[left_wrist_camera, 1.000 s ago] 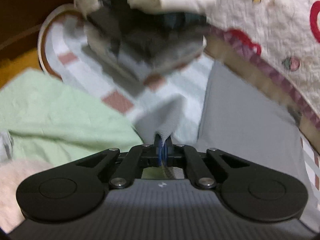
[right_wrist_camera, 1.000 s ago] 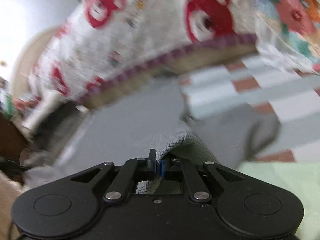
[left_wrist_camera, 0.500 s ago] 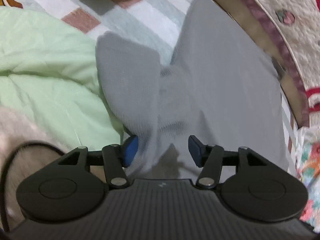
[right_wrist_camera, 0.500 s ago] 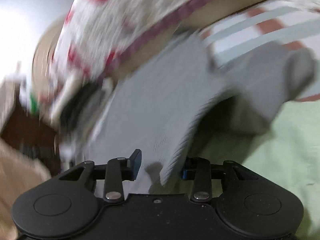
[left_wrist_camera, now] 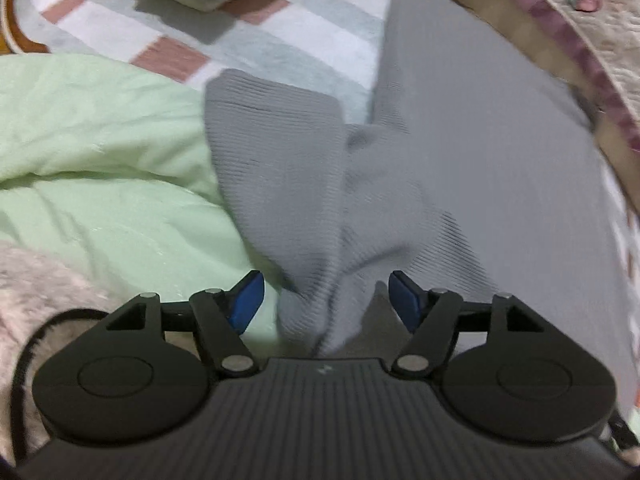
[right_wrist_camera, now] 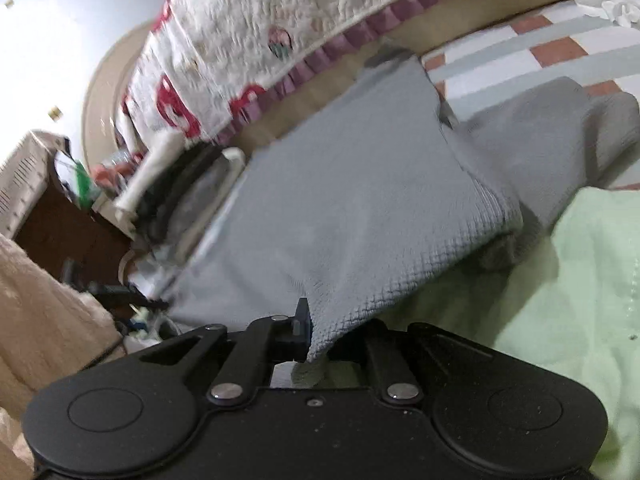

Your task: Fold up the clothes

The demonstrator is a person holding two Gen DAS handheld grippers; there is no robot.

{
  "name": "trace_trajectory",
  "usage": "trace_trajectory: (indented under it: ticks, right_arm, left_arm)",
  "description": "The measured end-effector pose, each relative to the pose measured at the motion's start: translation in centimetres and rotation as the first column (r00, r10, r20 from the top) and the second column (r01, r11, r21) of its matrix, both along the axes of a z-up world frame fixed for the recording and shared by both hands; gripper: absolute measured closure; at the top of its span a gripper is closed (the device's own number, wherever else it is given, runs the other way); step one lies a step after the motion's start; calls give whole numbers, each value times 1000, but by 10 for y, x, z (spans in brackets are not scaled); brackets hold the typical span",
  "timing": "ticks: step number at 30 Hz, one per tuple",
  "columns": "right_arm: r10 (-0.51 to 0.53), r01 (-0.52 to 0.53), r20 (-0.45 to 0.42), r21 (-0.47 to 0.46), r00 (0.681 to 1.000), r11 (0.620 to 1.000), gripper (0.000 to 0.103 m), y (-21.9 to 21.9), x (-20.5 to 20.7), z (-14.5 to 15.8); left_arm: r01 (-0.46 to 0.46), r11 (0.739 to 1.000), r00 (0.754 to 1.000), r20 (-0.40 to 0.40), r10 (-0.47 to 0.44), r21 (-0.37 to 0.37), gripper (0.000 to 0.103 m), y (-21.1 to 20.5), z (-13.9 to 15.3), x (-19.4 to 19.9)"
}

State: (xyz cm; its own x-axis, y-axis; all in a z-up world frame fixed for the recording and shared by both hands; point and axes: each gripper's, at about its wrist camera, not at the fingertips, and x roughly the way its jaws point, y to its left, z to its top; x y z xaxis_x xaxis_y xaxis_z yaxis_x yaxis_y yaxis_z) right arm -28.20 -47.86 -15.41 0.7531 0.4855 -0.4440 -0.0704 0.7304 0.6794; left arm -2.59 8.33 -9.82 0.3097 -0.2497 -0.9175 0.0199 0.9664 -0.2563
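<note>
The bed (left_wrist_camera: 304, 36) carries a checked sheet of grey, white and brick-red squares, with a quilt (right_wrist_camera: 256, 32) printed in red along its far side and a pale green cloth (left_wrist_camera: 100, 168) bunched at 9 o'clock in the left wrist view. The grey knit garment (left_wrist_camera: 460, 160) lies spread across the sheet, one flap turned over toward 10 o'clock.

The left claw (left_wrist_camera: 324, 304) has its blue pads spread and is opening, with a ridge of grey fabric lying loose between them, untouched. The right claw (right_wrist_camera: 316, 336) is closing and pinches a corner of the same garment (right_wrist_camera: 352, 208) at 6 o'clock of its view.

To do this step well, I judge that the left claw should clear the ridge fully before lifting, so it does not drag the fold. The right should keep the corner low and taut, then lay it square on the body.

A second ago both claws were pressed on grey fabric held higher above the bed; now the left has let go and the garment lies flatter.
</note>
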Motion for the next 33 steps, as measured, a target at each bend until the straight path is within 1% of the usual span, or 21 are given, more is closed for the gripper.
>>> trace_trajectory:
  ticks: [1,2,3,5,6,7,8,11,14,16,17,19,20,21,22,23,25,26,28,31,33]
  right_arm:
    - [5,-5,19,11,1000,1000,95,3,2,2]
    - [24,-24,40,8,999,1000,95,7,5,6]
    - [34,-36,72,23,997,999,95,10,9,13]
    - [5,-20,144,104,990,994,95,3,18,28]
    - [-24,3,162,127,987,992,96,-2,25,34]
    - [-54,27,178,148,983,989,96,-7,32,39]
    - [-78,56,176,126,981,990,96,-9,41,44]
    - [-102,102,116,6,988,995,96,-9,65,46]
    - [-113,117,44,-99,993,988,95,0,79,44]
    - [-118,119,18,-109,993,987,91,2,76,39]
    - [-122,122,12,-90,992,988,91,2,73,35]
    - [-134,134,4,-57,991,989,91,1,63,26]
    - [-134,134,0,-42,991,990,91,1,62,21]
    - [-124,124,2,-35,992,992,95,2,61,18]
    - [-116,117,18,-31,993,993,95,4,60,16]
    - [-109,110,51,-21,993,994,96,5,59,18]
    - [-122,119,133,32,984,992,96,2,54,34]
    - [-125,120,170,40,978,992,96,2,49,46]
    - [-130,125,228,35,965,991,96,5,37,70]
    - [-131,123,191,56,973,991,96,14,18,85]
    - [-147,140,166,56,975,989,96,18,4,85]
  left_arm:
    - [-12,1000,1000,10,12,23,36,-2,0,0]
    - [-14,999,999,30,12,51,52,-3,1,0]
    - [-2,997,999,53,-2,73,99,-6,3,-1]
    - [135,988,980,135,-144,77,98,-20,16,-6]
    - [172,980,965,186,-187,98,98,-27,24,-10]
    - [198,974,953,210,-219,114,98,-31,28,-11]
    - [218,968,943,228,-242,125,98,-35,31,-12]
    - [150,985,969,187,-163,83,94,-27,22,6]
    - [104,993,988,108,-109,55,71,-22,10,17]
    - [94,996,993,68,-95,13,58,-18,3,20]
    - [100,995,994,55,-99,-9,49,-18,1,20]
    - [87,996,995,41,-86,-34,46,-18,-4,21]
    - [83,996,996,43,-82,-35,47,-19,-7,23]
    - [87,996,995,50,-85,-37,56,-20,-8,25]
    - [97,995,993,66,-95,-37,74,-22,-7,24]
    - [113,993,987,114,-110,-24,98,-25,1,20]
    - [143,990,968,210,-141,5,98,-31,18,10]
    - [145,989,951,271,-148,29,99,-33,32,2]
    - [113,994,924,367,-109,12,99,-24,61,-15]
    - [36,992,912,410,17,-121,99,-4,86,-31]
    - [28,994,900,436,22,-109,99,-2,92,-43]
